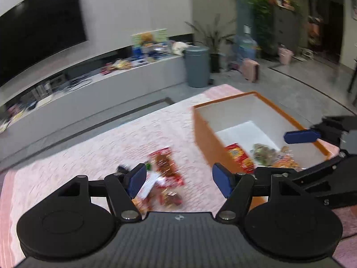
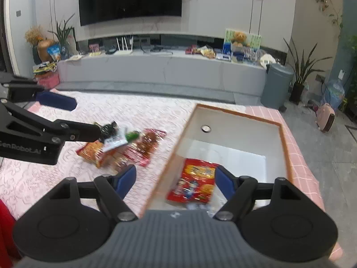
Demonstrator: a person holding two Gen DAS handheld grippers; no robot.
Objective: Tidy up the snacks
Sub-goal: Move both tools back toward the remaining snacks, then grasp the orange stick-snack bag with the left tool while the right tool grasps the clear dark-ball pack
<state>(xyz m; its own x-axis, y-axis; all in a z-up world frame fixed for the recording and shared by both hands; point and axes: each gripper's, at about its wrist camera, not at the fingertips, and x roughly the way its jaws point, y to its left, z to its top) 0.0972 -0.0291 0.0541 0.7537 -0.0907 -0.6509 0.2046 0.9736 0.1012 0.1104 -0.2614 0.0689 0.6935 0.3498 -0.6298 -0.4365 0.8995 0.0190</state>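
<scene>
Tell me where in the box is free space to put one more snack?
The far half of the box, beyond the red packet, is bare white floor. The near end is crowded with packets.

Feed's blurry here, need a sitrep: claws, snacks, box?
Both claws open, empty: left claw, right claw. Red pack and others already in box. Snack pile on cloth, untouched. Nothing blocking the box.
</scene>
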